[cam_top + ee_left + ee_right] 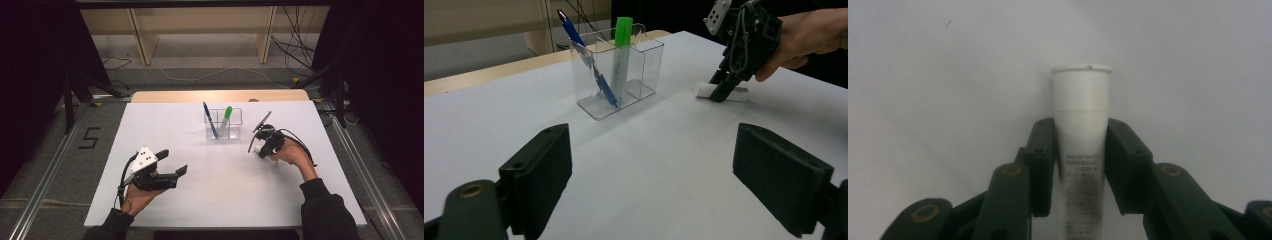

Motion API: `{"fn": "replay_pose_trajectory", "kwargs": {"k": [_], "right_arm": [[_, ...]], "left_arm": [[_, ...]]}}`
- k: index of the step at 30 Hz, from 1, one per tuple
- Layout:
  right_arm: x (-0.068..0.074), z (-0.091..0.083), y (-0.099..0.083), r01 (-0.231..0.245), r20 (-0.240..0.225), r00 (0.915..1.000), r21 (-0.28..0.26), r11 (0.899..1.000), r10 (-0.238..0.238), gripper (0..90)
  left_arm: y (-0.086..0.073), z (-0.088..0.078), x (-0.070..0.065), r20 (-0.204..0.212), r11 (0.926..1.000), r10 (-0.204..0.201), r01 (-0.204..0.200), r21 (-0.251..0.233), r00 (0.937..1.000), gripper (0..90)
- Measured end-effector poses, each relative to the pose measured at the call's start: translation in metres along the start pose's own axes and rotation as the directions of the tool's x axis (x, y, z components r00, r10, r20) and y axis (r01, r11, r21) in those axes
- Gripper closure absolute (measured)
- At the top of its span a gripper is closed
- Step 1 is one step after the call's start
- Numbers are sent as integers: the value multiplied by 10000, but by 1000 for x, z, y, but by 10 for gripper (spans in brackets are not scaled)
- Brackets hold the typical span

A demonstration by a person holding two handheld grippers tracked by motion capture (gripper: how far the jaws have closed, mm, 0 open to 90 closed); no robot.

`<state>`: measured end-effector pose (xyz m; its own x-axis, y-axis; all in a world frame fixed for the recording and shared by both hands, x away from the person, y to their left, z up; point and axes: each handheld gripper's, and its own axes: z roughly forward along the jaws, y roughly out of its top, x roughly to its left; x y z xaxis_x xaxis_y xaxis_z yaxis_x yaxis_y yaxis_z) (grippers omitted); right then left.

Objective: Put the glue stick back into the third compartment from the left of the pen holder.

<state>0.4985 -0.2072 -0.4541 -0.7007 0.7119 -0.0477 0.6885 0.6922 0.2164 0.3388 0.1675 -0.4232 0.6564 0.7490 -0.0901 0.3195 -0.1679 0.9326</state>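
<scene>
Right claw (1081, 165): tipped down at the tabletop, its jaws drawn in against both sides of the white tube, pads touching it; it also shows in the high view (263, 142) and, farther off, in the left gripper view (724, 87).
Tube (1082, 125): white, capped, small print along its body; it lies flat on the tabletop to the right of the holder, cap end poking out past the jaw tips; seen again in the left gripper view (705, 90).
Left claw (172, 162): held low over the front left of the tabletop, jaws spread wide with nothing between them; in its own view (654, 175) bare tabletop lies in the gap.
Holder (223, 125): clear, two compartments, standing upright near the far middle of the tabletop, well apart from the left claw.
Blue pen (209, 119): leaning in the holder's left compartment.
Green marker (225, 119): standing beside the pen, cap up.
Tabletop (215, 195): white, matte.
</scene>
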Motion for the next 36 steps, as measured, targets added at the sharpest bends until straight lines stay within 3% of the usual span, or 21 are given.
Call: {"fn": "replay_pose_trajectory", "kwargs": {"k": [12, 18, 19, 22, 24, 25, 28, 36], "right_arm": [[3, -3, 1, 184, 239, 9996, -140, 9997, -181, 684], [0, -17, -2, -47, 230, 9997, -1311, 9914, 78, 685], [0, -17, -2, -47, 230, 9997, -1311, 9914, 78, 685], [-1, -27, -3, -317, 165, 9992, -2220, 9745, 363, 686], [0, -29, -3, -357, 220, 9989, -2416, 9697, 422, 686], [0, -34, -4, -471, 150, 9985, -2842, 9576, 535, 686], [0, -40, -5, -570, 109, 9978, -3444, 9371, 647, 686], [0, -50, -5, -690, 16, 9969, -4583, 8861, 784, 687]], "left_arm": [[0, 0, 0, -4, 10000, 3, -3, -2, 10000, 156], [-1, -1, 1, -39, 10000, -18, 17, -48, 10000, 156], [-1, -1, 1, -29, 10000, -21, 21, -63, 10000, 156], [-1, -2, 2, 22, 9998, -174, 174, -126, 9998, 156], [-1, -2, 2, 26, 9997, -188, 188, -148, 9998, 156], [-1, -2, 2, 34, 9997, -189, 189, -142, 9998, 155], [-1, -3, 3, 38, 9996, -208, 209, -178, 9998, 154], [-2, -3, 3, 15, 9995, -265, 265, -188, 9996, 154]]}}
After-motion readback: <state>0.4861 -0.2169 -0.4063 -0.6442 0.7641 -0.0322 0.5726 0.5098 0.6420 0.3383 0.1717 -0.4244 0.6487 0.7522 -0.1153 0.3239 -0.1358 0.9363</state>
